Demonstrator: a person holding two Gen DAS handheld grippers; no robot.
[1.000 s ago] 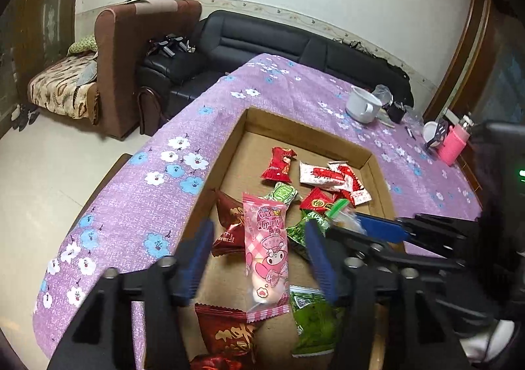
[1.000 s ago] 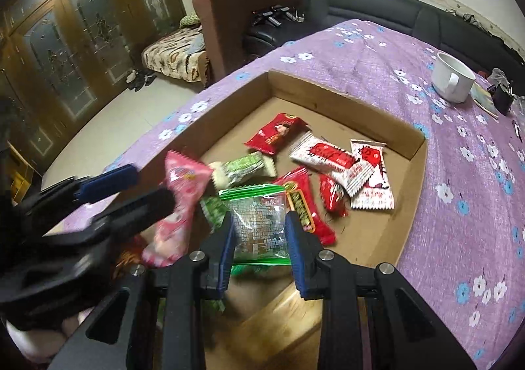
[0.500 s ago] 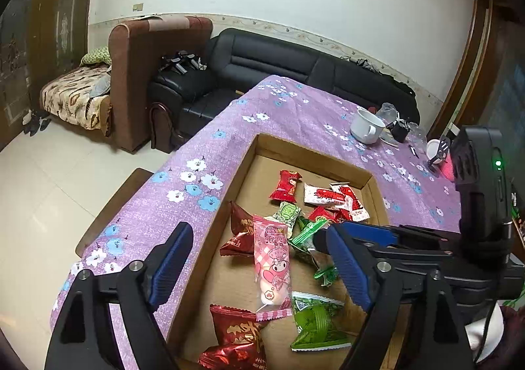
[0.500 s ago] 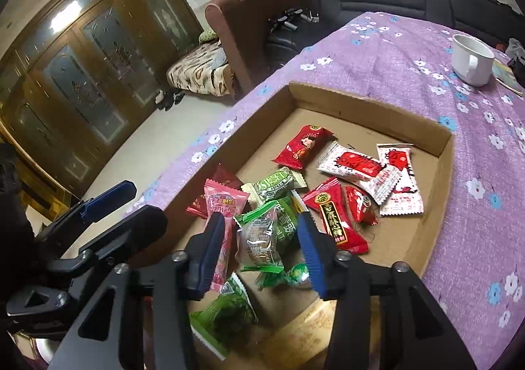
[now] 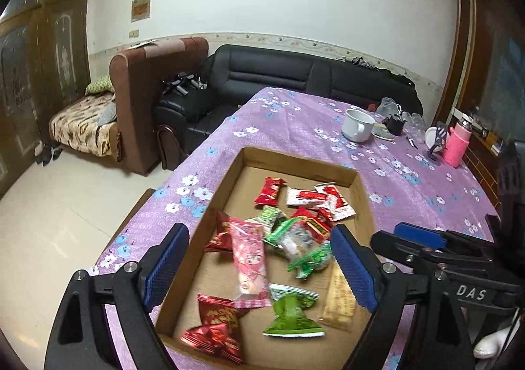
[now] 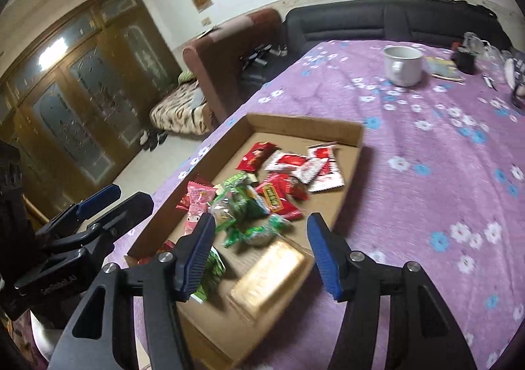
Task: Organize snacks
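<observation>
Living room backdrop: black sofa point(image 5: 315, 74) at 12 o'clock, brown armchair point(image 5: 147, 87) at 10. Purple floral tabletop point(image 5: 295, 120) carried a shallow cardboard box point(image 5: 295, 160) near its front edge, white mug point(image 5: 356, 125) well apart at 1 o'clock, pink bottle point(image 5: 456, 145) at 2.

Snacks sat inside the box: red packets point(image 5: 269, 194) toward 12, pink cartoon wrapper point(image 5: 249, 258) centre-left, clear-green packet point(image 5: 295, 238) mid-pile, dark red candy point(image 5: 215, 325) at 7, green candy point(image 5: 290, 312) at 6, golden biscuit pack point(image 6: 272, 274) at the near edge.

Left tongs point(image 5: 259, 266) were spread wide, jaws just been opening, pink wrapper lying loose on the box floor below them, not pinched. Right tongs point(image 6: 261, 250) were spread too, jaws just been opening, green packets and the biscuit pack under the gap, nothing gripped.

Judged: release step done, both sets of tongs empty above the box. Risks: the two sets of tongs hung close together, so a collision is possible. The pile overlaps, so a next pinch could grab two wrappers or slip off slick film. The box sits near the tabletop edge, and a nudge could shove it off.
</observation>
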